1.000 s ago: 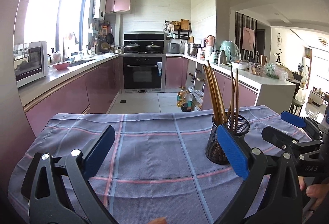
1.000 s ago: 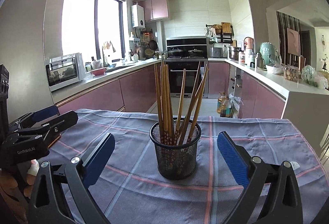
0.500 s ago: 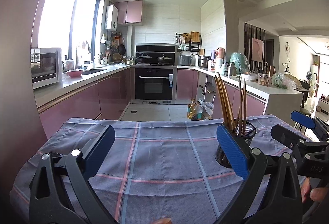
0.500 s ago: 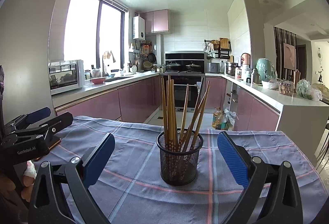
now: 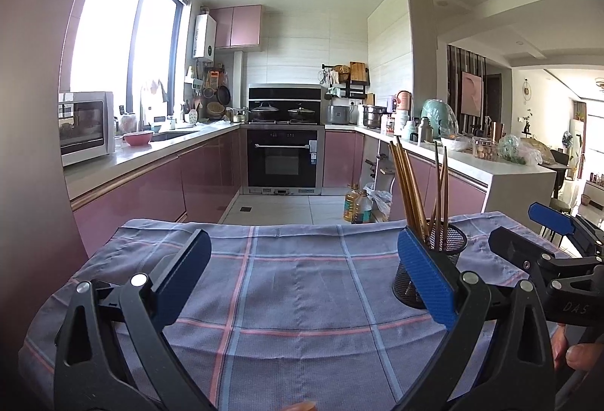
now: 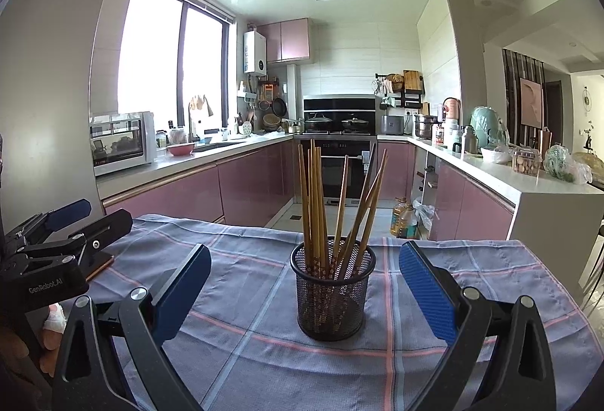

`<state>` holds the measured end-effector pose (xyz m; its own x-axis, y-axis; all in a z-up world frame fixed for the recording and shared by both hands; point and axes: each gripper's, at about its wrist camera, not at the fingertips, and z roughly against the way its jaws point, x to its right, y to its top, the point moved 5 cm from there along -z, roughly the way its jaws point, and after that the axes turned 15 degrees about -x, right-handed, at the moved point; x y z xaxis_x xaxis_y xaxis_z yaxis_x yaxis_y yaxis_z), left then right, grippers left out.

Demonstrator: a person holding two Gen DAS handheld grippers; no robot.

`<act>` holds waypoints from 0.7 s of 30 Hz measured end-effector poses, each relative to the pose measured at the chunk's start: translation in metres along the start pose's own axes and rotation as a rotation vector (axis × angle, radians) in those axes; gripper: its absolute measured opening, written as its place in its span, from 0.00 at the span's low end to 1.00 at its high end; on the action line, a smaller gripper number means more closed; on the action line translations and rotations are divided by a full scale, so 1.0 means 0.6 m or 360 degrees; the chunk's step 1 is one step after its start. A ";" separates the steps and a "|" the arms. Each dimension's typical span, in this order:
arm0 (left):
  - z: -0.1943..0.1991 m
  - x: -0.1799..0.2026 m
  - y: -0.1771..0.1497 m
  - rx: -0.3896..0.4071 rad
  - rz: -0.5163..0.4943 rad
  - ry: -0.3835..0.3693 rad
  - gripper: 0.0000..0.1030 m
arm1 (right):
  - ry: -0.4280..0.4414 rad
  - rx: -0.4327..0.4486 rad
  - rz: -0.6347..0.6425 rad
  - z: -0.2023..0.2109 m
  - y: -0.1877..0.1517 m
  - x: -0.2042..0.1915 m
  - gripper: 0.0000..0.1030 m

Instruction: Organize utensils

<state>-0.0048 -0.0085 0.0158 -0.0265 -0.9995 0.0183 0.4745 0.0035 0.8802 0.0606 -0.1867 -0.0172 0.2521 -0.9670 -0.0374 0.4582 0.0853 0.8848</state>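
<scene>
The left gripper (image 5: 302, 273) was spread wide and held nothing. It hung over the bare middle of the cloth (image 5: 294, 282). The cup (image 6: 333, 292) stood near the far right part of the cloth, full of chopsticks (image 6: 332, 207) leaning every way. The right gripper (image 6: 304, 292) faced the cup, wide open and empty too. The chopsticks looked light, stiff and a bit slippery. A good place to pinch one was probably high up, where the sticks stood apart. The wire cup looked light and might tip.
</scene>
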 end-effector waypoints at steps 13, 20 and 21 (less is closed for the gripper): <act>0.003 -0.001 0.000 0.0008 0.0002 0.0004 0.95 | 0.0001 0.0009 0.0003 0.002 0.003 -0.003 0.94; 0.005 0.004 0.003 0.0015 -0.0003 0.0009 0.95 | 0.0000 0.0018 -0.0002 0.003 0.006 -0.003 0.94; 0.005 0.003 0.003 0.0015 -0.0001 0.0009 0.95 | 0.0002 0.0019 -0.0003 0.003 0.006 -0.003 0.94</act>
<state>-0.0068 -0.0102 0.0188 -0.0218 -0.9997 0.0149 0.4663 0.0031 0.8846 0.0602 -0.1854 -0.0129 0.2524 -0.9668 -0.0399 0.4488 0.0805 0.8900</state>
